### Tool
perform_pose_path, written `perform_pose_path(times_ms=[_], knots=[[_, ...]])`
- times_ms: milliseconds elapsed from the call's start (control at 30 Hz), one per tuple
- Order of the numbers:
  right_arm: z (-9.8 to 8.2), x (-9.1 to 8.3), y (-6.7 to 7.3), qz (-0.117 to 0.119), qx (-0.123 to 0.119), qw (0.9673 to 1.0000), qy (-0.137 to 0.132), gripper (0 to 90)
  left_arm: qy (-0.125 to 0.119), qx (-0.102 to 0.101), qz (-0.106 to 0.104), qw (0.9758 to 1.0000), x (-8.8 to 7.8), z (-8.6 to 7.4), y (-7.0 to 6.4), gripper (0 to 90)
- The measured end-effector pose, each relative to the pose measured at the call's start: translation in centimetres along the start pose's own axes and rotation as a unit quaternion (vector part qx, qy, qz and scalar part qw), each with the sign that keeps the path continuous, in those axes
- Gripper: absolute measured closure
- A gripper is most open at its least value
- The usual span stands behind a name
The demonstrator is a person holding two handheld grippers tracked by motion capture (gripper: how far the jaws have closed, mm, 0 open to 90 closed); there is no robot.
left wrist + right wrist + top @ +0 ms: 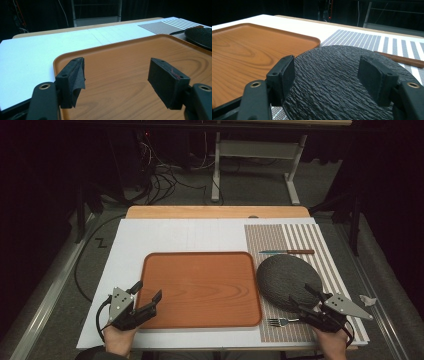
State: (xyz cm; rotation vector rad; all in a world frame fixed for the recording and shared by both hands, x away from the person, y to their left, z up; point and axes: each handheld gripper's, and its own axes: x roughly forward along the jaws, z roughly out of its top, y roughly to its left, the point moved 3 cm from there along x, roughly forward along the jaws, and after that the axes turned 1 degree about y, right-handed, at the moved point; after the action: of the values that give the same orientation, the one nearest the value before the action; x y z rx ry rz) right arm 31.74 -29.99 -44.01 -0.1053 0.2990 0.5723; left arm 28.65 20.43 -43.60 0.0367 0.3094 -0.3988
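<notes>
The left gripper (148, 296) sits at the tray's (200, 320) near-left corner, jaws spread wide w/ nothing between them — in the left gripper view (116, 82) they hang over the tray's bare wood, and the cloth pad on one jaw is peeling loose. The right gripper (302, 298) is at the near edge of the dark slate plate (282, 272), jaws at full spread and empty, not touching.

The plate lies on the striped mat (325, 250), just right of the tray's right edge, w/ a fork (280, 321) by its near side and a knife (287, 252) beyond its far edge.

Likely step: grab the plate. To do it well, drop one jaw under the rim and one on top, pinch squarely at the near edge, lift level — slate looks heavy, so a shallow bite may slip. Mind the fork.

The high view gives the layout: fork, knife, both hands. The right gripper view (325, 80) shows the plate's rough ridged surface and how the jaws frame it; the left gripper view shows the loose pad.
</notes>
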Motion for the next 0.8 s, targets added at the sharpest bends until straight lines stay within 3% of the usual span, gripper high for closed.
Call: perform_pose_path(times_ms=[433,800], knots=[[-0.02,0.19,-0.13,0.007,0.009,0.9999,0.006,34.1,0.008,0.002,0.001,1.0,-0.06,-0.18,-0.04,30.0],[0.07,0.15,-0.09,0.021,0.002,0.9998,0.003,38.0,0.006,0.001,0.0,1.0,-0.13,-0.17,-0.02,30.0]])
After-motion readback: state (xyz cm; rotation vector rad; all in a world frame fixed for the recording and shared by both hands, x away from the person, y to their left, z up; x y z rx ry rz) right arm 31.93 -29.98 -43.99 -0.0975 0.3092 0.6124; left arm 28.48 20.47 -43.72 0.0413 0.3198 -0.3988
